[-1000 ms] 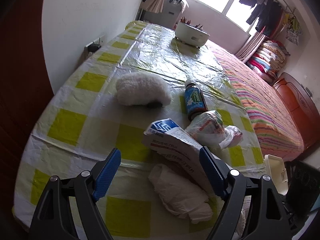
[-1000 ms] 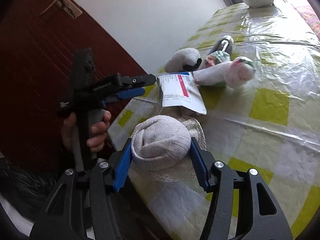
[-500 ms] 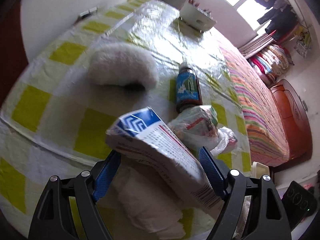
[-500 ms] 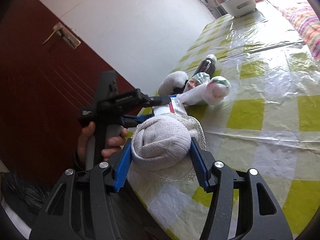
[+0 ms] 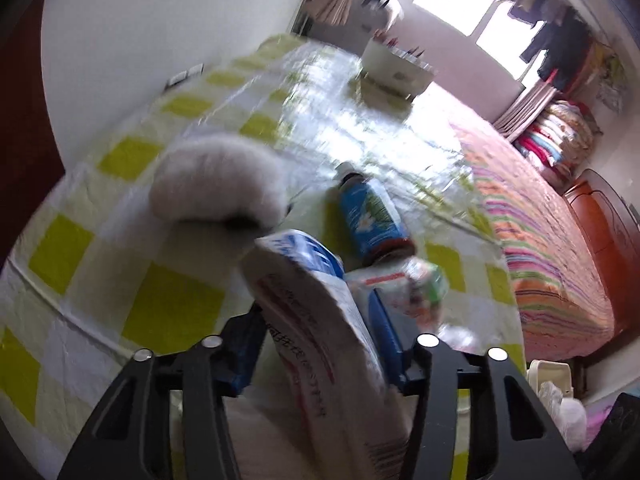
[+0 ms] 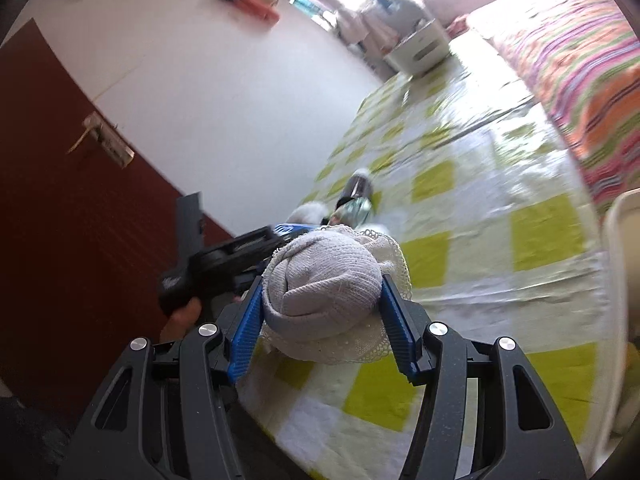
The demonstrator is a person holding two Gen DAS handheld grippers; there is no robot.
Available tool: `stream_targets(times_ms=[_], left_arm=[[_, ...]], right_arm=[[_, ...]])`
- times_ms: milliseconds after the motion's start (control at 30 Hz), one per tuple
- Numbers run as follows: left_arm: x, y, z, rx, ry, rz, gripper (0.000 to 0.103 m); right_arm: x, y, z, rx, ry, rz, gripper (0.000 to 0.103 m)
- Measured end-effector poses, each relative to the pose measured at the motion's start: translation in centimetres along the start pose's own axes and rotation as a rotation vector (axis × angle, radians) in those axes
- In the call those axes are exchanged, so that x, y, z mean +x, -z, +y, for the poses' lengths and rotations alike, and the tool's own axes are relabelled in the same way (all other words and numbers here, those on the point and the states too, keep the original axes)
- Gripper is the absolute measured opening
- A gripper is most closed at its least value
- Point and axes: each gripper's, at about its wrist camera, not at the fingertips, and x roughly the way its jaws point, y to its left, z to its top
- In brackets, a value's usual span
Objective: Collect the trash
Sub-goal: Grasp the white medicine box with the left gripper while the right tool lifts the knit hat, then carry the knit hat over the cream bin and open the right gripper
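Observation:
My left gripper (image 5: 316,344) is shut on a white, blue and red paper packet (image 5: 320,320) and holds it over the table's near edge. Beyond it lie a crumpled plastic wrapper (image 5: 416,288), a blue-labelled bottle (image 5: 372,220) and a fluffy white wad (image 5: 216,184) on the yellow-checked tablecloth (image 5: 172,308). My right gripper (image 6: 324,320) is shut on a grey-white balled cloth with a lace edge (image 6: 320,292). The left gripper (image 6: 224,260) shows in the right wrist view, just left of that cloth.
A white container (image 5: 396,72) stands at the table's far end. A striped bedspread (image 5: 552,256) lies to the right. A white bin rim (image 6: 616,280) shows at the right edge. A red-brown door (image 6: 60,208) and white wall are on the left.
My left gripper has closed on the paper packet and lifted it. My right gripper, still holding the cloth, has swung so the view turns toward the bed and bin.

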Motion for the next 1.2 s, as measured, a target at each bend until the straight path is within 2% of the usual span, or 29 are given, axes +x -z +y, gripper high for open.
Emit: stream_targets(times_ms=[100, 300, 533, 767, 933, 1200], left_arm=[[-1.7, 0.0, -1.1, 0.018, 0.022, -0.099, 0.041], [-5.2, 0.3, -4.5, 0.059, 0.105, -0.298, 0.041], [-7.4, 2.2, -9.2, 0.179, 0.145, -0.409, 0.041], [-7.6, 4.2, -13.9, 0.284, 0.210, -0.421, 0.041], [-7.1, 5.9, -17.0, 0.349, 0.265, -0.395, 0.041], [-5.6, 8.1, -20.5, 0.409, 0.302, -0.344, 0.041]], right_arm=[[-2.0, -0.5, -0.8, 0.025, 0.011, -0.066, 0.055], [-5.8, -1.3, -2.1, 0.049, 0.059, -0.205, 0.055], [-8.5, -1.1, -3.8, 0.113, 0.087, -0.301, 0.055], [-12.0, -0.9, -4.1, 0.113, 0.140, -0.407, 0.055], [-14.5, -0.6, -5.4, 0.136, 0.183, -0.467, 0.055], [-17.1, -0.2, -7.6, 0.197, 0.217, -0.531, 0.055]])
